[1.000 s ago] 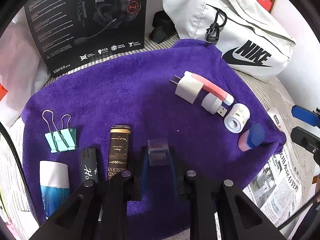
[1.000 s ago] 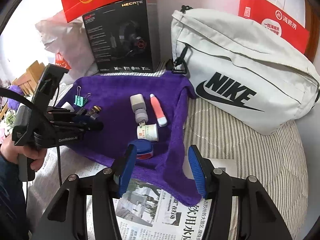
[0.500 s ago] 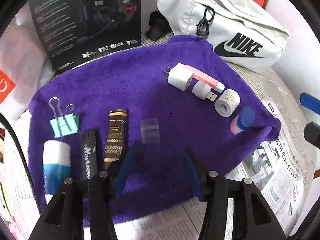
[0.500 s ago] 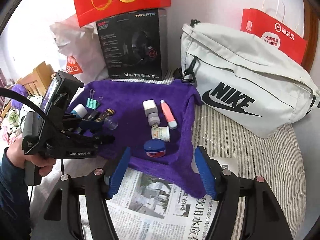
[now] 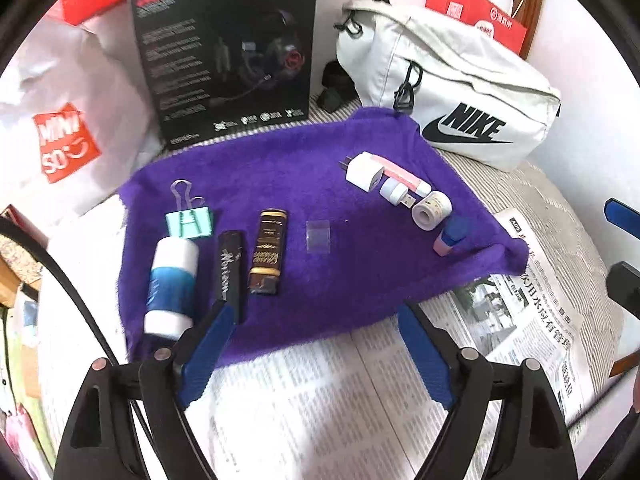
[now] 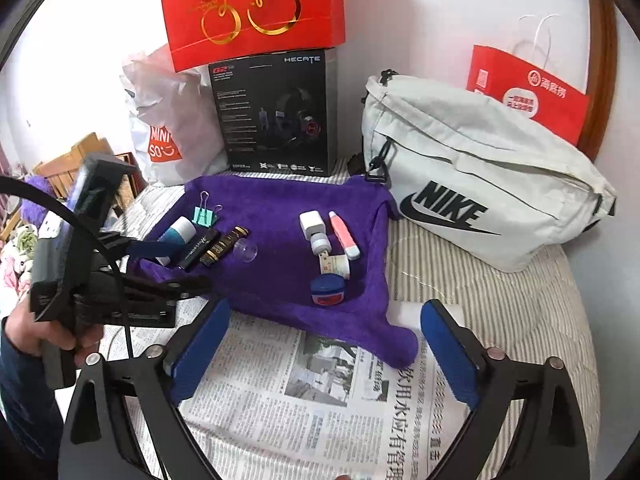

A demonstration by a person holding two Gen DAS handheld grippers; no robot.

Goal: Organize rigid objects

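Observation:
On the purple towel (image 5: 320, 152) two rows of small items lie. At its left are a green binder clip (image 5: 188, 220), a white and blue bottle (image 5: 172, 284), a black stick (image 5: 230, 272), a brown and gold lighter (image 5: 269, 256) and a clear cap (image 5: 318, 237). At its right are a white charger (image 5: 364, 171), a pink tube (image 5: 404, 174), a white USB plug (image 5: 396, 194), a tape roll (image 5: 431, 210) and a blue-lidded jar (image 6: 328, 290). My left gripper (image 5: 314, 320) hangs over the towel's near edge, jaws opening, nothing between them. My right gripper (image 6: 326, 314) stands back from the jar, jaws also opening and empty.
A newspaper (image 6: 320, 392) covers the striped bed in front of the towel. Behind the towel stand a black headset box (image 6: 276, 116), a white Nike bag (image 6: 480, 196), a white shopping bag (image 6: 172, 136) and red paper bags (image 6: 252, 4). A person's hand (image 6: 60, 336) holds the left gripper's handle.
The left gripper let go of the clear cap, which now lies on the towel, and drew back and up. The right gripper backed away from the blue-lidded jar. Both jaws spread wide.

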